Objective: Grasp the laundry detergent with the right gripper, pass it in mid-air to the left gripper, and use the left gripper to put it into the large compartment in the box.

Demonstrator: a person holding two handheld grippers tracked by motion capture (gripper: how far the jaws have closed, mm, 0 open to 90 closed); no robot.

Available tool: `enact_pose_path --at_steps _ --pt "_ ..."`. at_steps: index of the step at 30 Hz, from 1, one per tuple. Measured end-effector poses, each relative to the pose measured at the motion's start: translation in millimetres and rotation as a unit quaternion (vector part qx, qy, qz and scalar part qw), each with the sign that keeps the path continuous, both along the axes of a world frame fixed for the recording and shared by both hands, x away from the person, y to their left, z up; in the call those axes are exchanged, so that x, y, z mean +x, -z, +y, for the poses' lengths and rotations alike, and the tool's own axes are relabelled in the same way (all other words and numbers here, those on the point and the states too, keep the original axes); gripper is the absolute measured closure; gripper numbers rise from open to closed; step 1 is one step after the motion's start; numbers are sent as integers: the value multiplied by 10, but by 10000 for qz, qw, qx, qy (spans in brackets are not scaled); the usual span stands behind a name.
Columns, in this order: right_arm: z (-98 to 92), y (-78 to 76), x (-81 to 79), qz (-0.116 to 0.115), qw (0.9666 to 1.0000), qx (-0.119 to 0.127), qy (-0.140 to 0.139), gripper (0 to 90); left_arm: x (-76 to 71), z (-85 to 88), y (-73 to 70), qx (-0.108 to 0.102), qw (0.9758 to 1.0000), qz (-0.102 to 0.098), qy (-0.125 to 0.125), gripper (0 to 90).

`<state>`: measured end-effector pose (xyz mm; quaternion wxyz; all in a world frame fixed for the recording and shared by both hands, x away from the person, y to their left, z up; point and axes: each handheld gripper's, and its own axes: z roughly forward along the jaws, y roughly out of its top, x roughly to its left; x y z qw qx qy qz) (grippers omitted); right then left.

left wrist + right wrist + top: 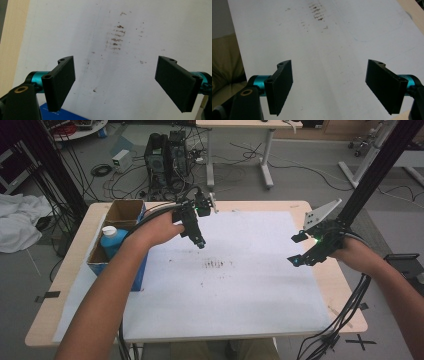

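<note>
- Two black two-jaw grippers are up over the pale wooden desk (pixel 70 270): the left gripper (pixel 200 243) near the far edge, the right gripper (pixel 295 249) towards the right side.
- Left gripper's jaws stand wide apart, nothing between them; right gripper's jaws likewise spread and empty.
- One large white paper sheet (pixel 240 290) covers most of the desk, with one cluster of brown smudged marks (pixel 216 264) near its middle.
- One open brown cardboard box with blue sides (pixel 125 212) sits at the desk's left edge, long axis running front to back.
- One blue plastic bottle with a white cap (pixel 112 240) stands upright inside it.
- No writing is readable anywhere.
</note>
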<state>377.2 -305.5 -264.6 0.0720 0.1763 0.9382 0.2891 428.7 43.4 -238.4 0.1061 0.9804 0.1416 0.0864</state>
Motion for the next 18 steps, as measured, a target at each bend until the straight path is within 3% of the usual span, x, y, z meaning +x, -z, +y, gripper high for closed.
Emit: enact_pose_path --at_steps 7,11,18 --pt "17 8 1 -25 10000 -25 -4 213 -9 -11 18 -78 10000 -40 -15 166" --pt "14 8 0 -51 10000 -25 -8 213 -9 -4 -3 28 10000 -31 42 166" --pt "30 0 -19 -56 10000 -40 -36 213 -22 3 -13 2 10000 -53 42 166"
